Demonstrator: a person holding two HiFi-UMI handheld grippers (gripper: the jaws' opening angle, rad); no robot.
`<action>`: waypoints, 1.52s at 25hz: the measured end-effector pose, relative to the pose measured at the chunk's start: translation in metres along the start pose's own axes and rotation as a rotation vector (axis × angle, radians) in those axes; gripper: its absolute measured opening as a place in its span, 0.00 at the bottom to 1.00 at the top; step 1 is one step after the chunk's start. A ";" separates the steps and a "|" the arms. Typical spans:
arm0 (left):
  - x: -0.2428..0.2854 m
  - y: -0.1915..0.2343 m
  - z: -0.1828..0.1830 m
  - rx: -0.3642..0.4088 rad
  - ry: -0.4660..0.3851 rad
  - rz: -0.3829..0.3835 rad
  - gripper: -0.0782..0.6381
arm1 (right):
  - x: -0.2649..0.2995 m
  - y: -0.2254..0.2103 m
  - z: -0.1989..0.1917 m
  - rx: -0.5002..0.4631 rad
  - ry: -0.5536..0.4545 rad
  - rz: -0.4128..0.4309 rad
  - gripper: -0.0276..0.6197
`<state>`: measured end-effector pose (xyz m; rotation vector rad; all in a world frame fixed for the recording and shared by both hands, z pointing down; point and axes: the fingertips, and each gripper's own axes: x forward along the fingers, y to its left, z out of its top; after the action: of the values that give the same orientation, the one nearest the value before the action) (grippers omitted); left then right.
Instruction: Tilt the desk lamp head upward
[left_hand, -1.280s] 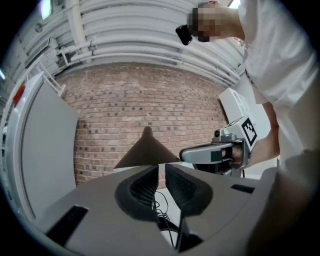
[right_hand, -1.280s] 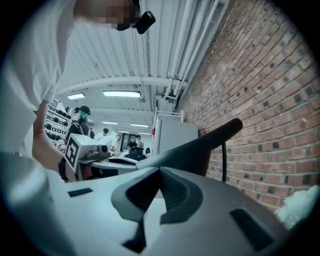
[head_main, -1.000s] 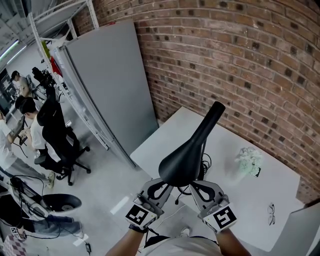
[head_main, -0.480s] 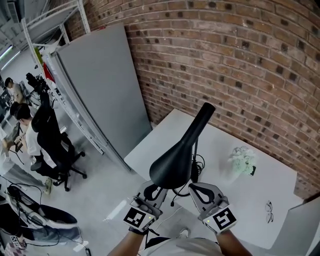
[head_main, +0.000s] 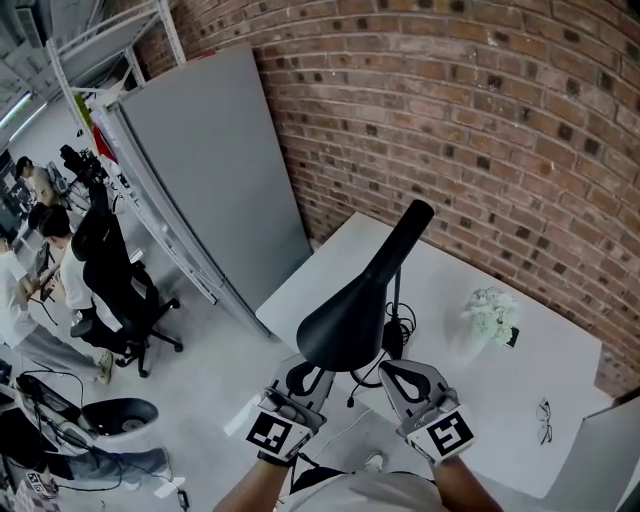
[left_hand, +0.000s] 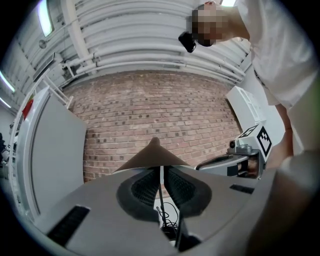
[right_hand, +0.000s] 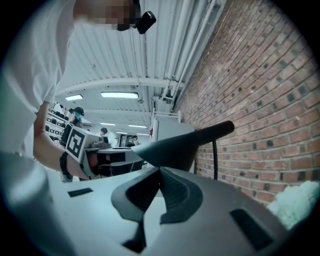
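The black desk lamp head (head_main: 350, 318) is a broad paddle, and its neck rises to the far end (head_main: 415, 214) over the white table (head_main: 560, 390). Both grippers sit just under its near edge. My left gripper (head_main: 306, 378) has its jaws closing to a thin slit, with nothing between them. In the left gripper view the lamp head (left_hand: 152, 154) lies just above the gripper's (left_hand: 161, 169) tips, and the lamp's pole shows through the slit. My right gripper (head_main: 398, 378) is shut and empty. The right gripper's (right_hand: 160, 170) tips sit right below the lamp head (right_hand: 172, 146).
The lamp's cable (head_main: 400, 335) coils at its base. White flowers (head_main: 492, 315) and a pair of glasses (head_main: 543, 420) lie on the table to the right. A brick wall (head_main: 480, 130) stands behind and a grey partition (head_main: 215, 170) to the left. People sit at office chairs (head_main: 115, 290) at far left.
The head view has shifted a little. Both grippers stay under the lamp head's near edge, and the lamp's pose looks the same.
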<state>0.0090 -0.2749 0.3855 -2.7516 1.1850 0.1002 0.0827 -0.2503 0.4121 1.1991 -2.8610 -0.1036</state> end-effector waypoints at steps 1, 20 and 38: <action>-0.001 0.000 0.003 0.006 -0.005 0.006 0.15 | 0.001 0.001 0.000 0.002 -0.003 0.002 0.07; -0.009 0.007 0.036 0.057 -0.043 0.044 0.14 | 0.005 0.019 0.005 0.014 -0.030 0.031 0.07; -0.007 0.013 0.067 0.083 -0.112 0.046 0.14 | -0.002 0.012 0.014 -0.005 -0.035 -0.018 0.07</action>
<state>-0.0055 -0.2686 0.3182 -2.6108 1.1945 0.2028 0.0748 -0.2393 0.3989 1.2351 -2.8777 -0.1332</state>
